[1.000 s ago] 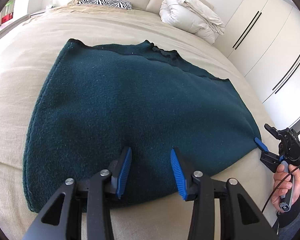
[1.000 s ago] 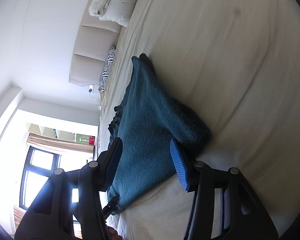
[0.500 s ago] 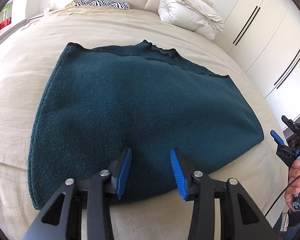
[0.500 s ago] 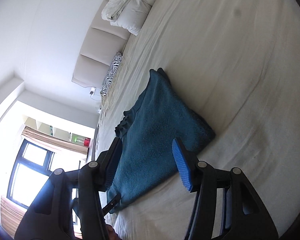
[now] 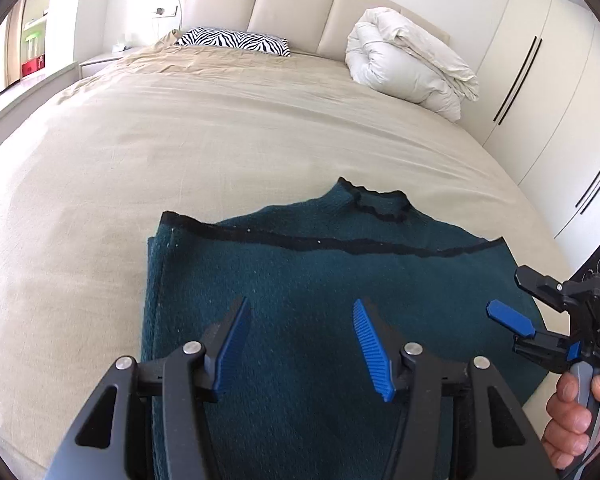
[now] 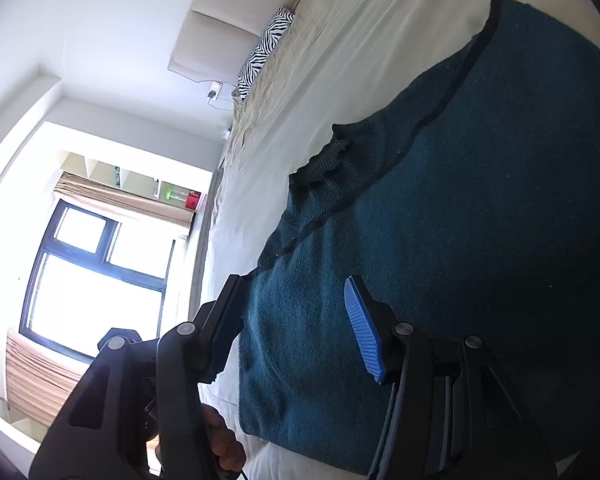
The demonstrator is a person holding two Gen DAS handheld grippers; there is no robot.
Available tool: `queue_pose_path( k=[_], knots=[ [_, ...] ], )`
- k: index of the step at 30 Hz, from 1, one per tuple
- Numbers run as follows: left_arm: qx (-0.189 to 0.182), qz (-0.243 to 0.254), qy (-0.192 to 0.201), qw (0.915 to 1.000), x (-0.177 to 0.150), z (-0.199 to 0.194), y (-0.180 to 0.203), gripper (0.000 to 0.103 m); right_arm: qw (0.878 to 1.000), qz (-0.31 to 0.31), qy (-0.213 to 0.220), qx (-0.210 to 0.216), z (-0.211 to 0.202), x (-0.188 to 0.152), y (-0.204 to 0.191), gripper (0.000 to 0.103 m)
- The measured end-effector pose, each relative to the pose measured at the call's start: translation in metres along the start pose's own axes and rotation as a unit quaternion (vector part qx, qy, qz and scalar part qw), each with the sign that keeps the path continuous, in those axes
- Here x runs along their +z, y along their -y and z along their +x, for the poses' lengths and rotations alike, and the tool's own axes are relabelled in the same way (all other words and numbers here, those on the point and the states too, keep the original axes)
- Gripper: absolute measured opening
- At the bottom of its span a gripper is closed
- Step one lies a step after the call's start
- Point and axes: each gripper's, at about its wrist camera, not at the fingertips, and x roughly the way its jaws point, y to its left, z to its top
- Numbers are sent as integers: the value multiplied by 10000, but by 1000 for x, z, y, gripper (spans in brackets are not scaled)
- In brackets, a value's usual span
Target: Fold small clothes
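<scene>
A dark teal knit sweater [image 5: 300, 280] lies folded flat on the beige bed [image 5: 180, 140], its black-trimmed collar [image 5: 376, 204] pointing to the headboard. It also fills the right wrist view [image 6: 460, 220]. My left gripper [image 5: 300, 344] is open and empty, hovering over the sweater's near part. My right gripper [image 6: 296, 320] is open and empty above the sweater's edge; it also shows in the left wrist view [image 5: 516, 328] at the sweater's right side, held by a hand.
A zebra-print pillow [image 5: 236, 40] and a rolled white duvet [image 5: 408, 64] lie at the headboard. White wardrobe doors [image 5: 560, 100] stand to the right of the bed. A window [image 6: 92, 272] is on the left side of the room.
Both grippers pulled back and rose; the sweater now looks smaller and lower in the left view. The right gripper swung over the sweater's right edge. Both stay open.
</scene>
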Motion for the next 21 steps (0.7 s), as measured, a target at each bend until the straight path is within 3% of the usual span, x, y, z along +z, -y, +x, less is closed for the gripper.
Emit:
queue_pose_path(
  k=[5, 7, 9, 12, 17, 21],
  knots=[
    [279, -52, -197, 9994, 15, 36, -18, 57, 9996, -66, -275, 3, 62, 23, -7, 52],
    [187, -185, -245, 9994, 13, 48, -28, 58, 9996, 72, -179, -186, 74, 36, 5, 50],
    [65, -216, -160, 9996, 12, 51, -33, 60, 9995, 299, -95, -46, 74, 50, 24, 45],
    [-45, -242, -89, 9997, 9, 53, -37, 61, 9980, 567, 85, 283, 61, 69, 47, 36],
    [-102, -118, -24, 9999, 6, 55, -34, 64, 9943, 787, 698, 183, 11, 96, 83, 31],
    [-190, -127, 41, 9997, 3, 55, -36, 66, 9845, 1131, 1337, -50, -36, 115, 115, 33]
  ],
)
